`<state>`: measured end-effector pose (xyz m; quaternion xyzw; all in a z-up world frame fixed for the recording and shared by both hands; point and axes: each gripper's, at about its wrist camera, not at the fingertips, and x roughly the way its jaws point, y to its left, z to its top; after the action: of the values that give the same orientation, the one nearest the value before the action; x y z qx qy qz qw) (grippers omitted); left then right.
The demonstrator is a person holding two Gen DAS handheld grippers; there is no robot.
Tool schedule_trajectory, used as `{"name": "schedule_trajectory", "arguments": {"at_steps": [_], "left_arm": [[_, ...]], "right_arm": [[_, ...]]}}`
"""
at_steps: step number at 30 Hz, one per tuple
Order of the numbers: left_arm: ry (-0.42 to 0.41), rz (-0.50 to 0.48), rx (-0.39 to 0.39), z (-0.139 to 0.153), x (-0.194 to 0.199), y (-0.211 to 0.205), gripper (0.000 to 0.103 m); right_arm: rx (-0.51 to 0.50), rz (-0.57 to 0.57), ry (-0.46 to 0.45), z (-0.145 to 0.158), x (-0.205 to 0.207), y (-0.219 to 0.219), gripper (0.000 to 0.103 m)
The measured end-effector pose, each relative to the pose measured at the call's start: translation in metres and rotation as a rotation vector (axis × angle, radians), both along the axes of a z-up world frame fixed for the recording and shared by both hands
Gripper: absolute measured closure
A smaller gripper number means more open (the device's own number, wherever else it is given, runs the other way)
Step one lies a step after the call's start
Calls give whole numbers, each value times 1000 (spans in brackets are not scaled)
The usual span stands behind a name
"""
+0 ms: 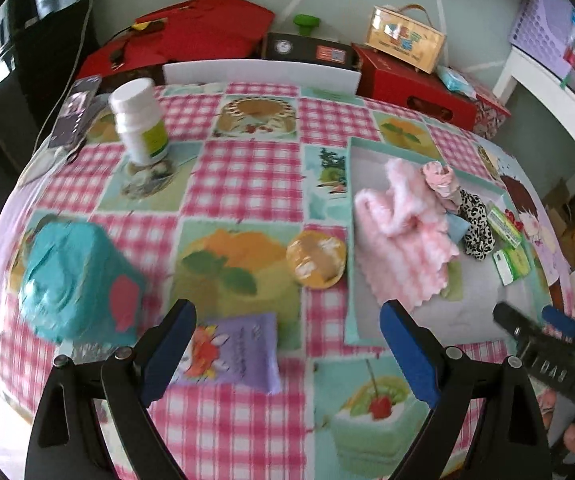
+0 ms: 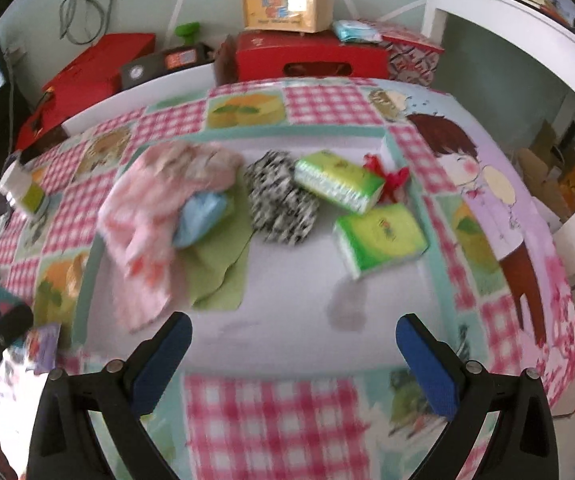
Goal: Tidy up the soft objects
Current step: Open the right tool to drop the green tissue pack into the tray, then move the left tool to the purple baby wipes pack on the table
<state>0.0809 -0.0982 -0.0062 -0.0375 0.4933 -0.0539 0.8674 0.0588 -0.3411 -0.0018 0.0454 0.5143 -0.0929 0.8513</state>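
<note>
A grey mat point(image 1: 467, 308) point(image 2: 287, 296) on the table holds a fluffy pink cloth point(image 1: 403, 232) point(image 2: 155, 216), a leopard-print soft item point(image 1: 475, 224) point(image 2: 279, 204), a green cloth point(image 2: 219, 264), a pale blue pouch point(image 2: 199, 216) and two green tissue packs point(image 2: 339, 180) point(image 2: 379, 240). My left gripper point(image 1: 287, 336) is open above a purple tissue pack point(image 1: 235, 352), with a teal soft item point(image 1: 75, 276) to its left. My right gripper point(image 2: 291, 348) is open over the mat's bare near part, holding nothing.
A white pill bottle point(image 1: 139, 120) and a round yellow tin point(image 1: 316, 259) stand on the checkered tablecloth point(image 1: 247, 168). Red boxes point(image 2: 311, 60) and a small wooden case point(image 2: 287, 4) sit beyond the far edge. A white shelf point(image 2: 527, 64) is at the right.
</note>
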Motion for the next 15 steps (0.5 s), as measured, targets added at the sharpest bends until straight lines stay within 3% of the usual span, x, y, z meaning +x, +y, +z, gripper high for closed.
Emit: {"name": "schedule_trajectory", "arguments": {"at_steps": [15], "left_arm": [[8, 79, -70, -9, -29, 54, 9]], "right_arm": [[12, 219, -29, 7, -28, 79, 0]]}}
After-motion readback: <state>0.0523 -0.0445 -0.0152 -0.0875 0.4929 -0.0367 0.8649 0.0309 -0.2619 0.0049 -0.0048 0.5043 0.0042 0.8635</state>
